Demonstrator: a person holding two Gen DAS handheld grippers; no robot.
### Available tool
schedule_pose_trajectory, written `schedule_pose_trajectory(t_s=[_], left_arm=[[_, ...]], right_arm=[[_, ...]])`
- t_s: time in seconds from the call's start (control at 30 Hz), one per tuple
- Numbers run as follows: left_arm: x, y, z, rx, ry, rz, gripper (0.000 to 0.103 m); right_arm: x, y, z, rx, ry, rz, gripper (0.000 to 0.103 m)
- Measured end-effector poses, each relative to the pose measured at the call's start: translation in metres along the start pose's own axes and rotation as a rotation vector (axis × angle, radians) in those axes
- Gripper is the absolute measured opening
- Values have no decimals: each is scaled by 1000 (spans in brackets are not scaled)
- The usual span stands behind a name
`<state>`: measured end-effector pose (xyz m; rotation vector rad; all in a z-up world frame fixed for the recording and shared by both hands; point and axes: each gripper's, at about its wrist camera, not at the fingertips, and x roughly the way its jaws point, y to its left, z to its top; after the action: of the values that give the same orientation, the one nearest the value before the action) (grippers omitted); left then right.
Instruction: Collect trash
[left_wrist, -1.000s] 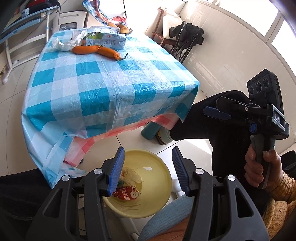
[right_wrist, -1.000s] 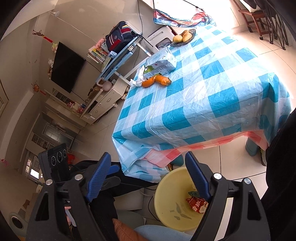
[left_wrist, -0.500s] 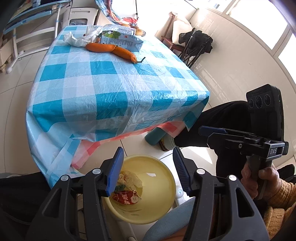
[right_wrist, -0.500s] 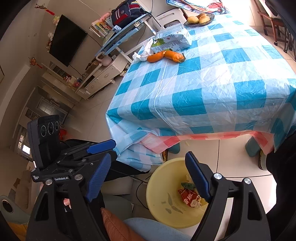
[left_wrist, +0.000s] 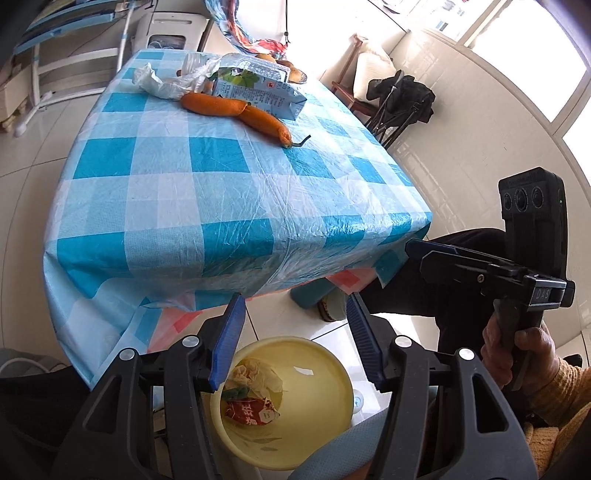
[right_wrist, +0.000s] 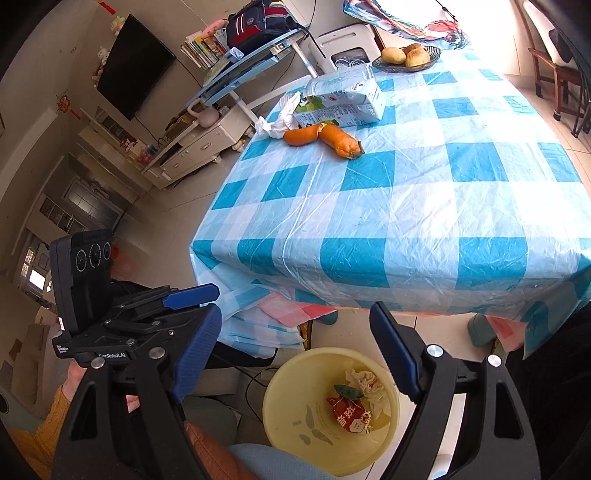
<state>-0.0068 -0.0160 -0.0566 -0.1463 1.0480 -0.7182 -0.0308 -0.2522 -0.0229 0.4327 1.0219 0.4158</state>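
both my tongs hang with their blue pads spread apart and nothing between them. left tongs (left_wrist: 295, 332) hover over the yellow bin (left_wrist: 325, 435) on the floor, below the near edge of the table (left_wrist: 221, 206); right tongs (right_wrist: 295, 350) sit just above the same bin (right_wrist: 295, 428), a little to its side. in the bin lie a red snack wrapper (left_wrist: 251, 411), a crumpled tissue (left_wrist: 255, 374) and a small green scrap (right_wrist: 349, 391).

what is left to pick lies well away from both tongs, at the far end of the checked tablecloth: a crumpled white plastic bag (left_wrist: 166, 83), a milk carton (left_wrist: 258, 92) on its side just beside it, and two orange peels (left_wrist: 236, 112) touching in front of the carton. a dish of fruit (right_wrist: 406, 57) sits beyond them.

compared with a second ago, both cameras have tipped up and nearer the table, so the tabletop fills more of each view and the carton and peels look closer. my right tongs now show lower in the left view, level with the table edge. the bin's contents have not shifted.
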Motion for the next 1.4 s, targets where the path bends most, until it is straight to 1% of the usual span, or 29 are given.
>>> schedule_pose_trajectory(t_s=[0.07,0.13,0.23,0.33,0.47,0.5,0.6,0.67,0.73,0.83,0.97,1.17,1.33,1.4], left_arm=[[-2,5,3,-28,-27,17,57],[-4,9,6,-44,-49,38,59],[-7,14,21,-36,-79,72,62],[-4,19,50,-14,-97,120,62],[6,26,94,10,-138,157,63],[9,29,104,8,-150,166,63],[18,39,125,-20,-185,183,62],[20,44,128,-37,-208,192,63],[23,49,126,-50,-215,200,63],[29,53,123,-65,-209,230,63],[32,53,124,-63,-223,274,63],[36,47,125,-23,-217,324,65],[33,41,131,39,-220,372,67],[30,38,134,70,-226,392,70]], right_arm=[[2,0,3,-13,-22,-4,79],[5,3,3,-24,-25,-7,79],[6,11,7,-62,-25,-9,79],[2,18,24,-126,-52,-28,79],[-5,27,58,-217,-106,-58,79],[-5,28,67,-242,-119,-61,81],[0,23,84,-246,-139,-70,82],[4,19,84,-239,-160,-59,82],[9,14,78,-234,-170,-49,82],[19,9,75,-200,-135,-32,82],[19,8,78,-198,-146,-32,82],[21,8,80,-192,-146,-34,82],[21,12,95,-245,-148,-62,82],[23,14,104,-275,-147,-76,82]])
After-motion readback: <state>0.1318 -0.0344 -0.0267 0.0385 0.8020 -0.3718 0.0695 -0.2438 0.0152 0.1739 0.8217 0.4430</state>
